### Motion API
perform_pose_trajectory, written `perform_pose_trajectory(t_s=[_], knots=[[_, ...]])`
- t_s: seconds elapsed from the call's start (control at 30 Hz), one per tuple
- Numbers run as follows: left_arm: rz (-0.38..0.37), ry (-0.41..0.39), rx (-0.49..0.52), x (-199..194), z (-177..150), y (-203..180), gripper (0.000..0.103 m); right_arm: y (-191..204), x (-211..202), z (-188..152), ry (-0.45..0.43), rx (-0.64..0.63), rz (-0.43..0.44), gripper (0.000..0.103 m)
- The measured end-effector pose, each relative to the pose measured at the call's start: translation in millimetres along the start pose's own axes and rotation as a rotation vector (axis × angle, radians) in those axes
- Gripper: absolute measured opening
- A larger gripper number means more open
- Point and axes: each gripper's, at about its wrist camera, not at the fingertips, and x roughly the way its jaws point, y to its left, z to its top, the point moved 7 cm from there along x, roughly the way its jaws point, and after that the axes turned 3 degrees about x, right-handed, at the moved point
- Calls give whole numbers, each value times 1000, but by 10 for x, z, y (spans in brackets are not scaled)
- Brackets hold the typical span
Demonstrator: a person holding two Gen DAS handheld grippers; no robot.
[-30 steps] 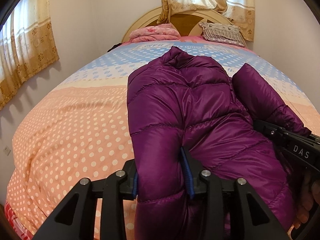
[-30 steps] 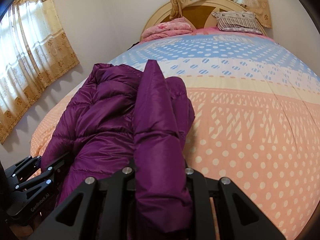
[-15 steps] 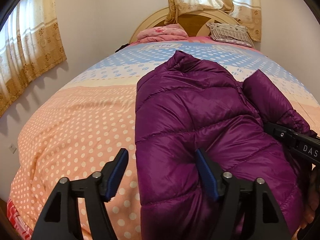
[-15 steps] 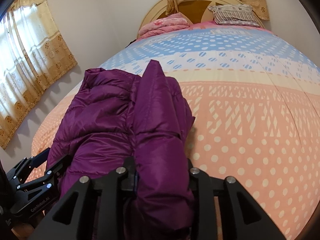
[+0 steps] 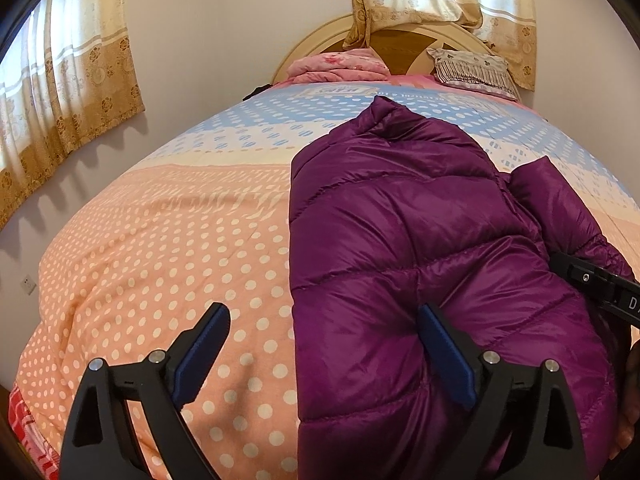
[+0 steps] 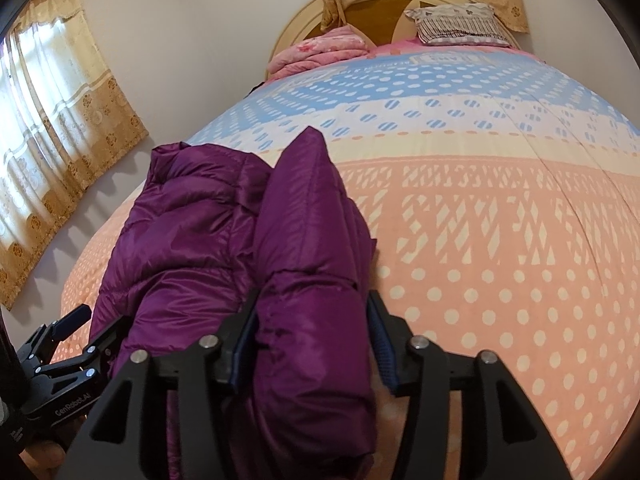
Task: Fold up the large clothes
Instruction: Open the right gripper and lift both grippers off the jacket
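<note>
Polka-dot bedding [image 5: 168, 264] carries the purple down jacket [image 5: 400, 240], its long axis run toward 12 o'clock. Left tool [image 5: 320, 356] is spread apart over the hem's left edge; right tool [image 6: 306, 344] loosely straddles the folded sleeve [image 6: 308, 240], at 12 o'clock.

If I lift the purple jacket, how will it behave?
Probably floppy: the jacket lies in soft folds on the bed. Likely light for its bulk, being puffy and quilted. Its shiny shell may slip.
</note>
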Motion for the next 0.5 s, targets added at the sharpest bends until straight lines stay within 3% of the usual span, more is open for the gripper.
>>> perform_pose_trajectory(t_s=[0.5], knots=[[-10, -5, -57, 68, -67, 50, 102, -40, 78, -51, 4, 6, -22, 68]])
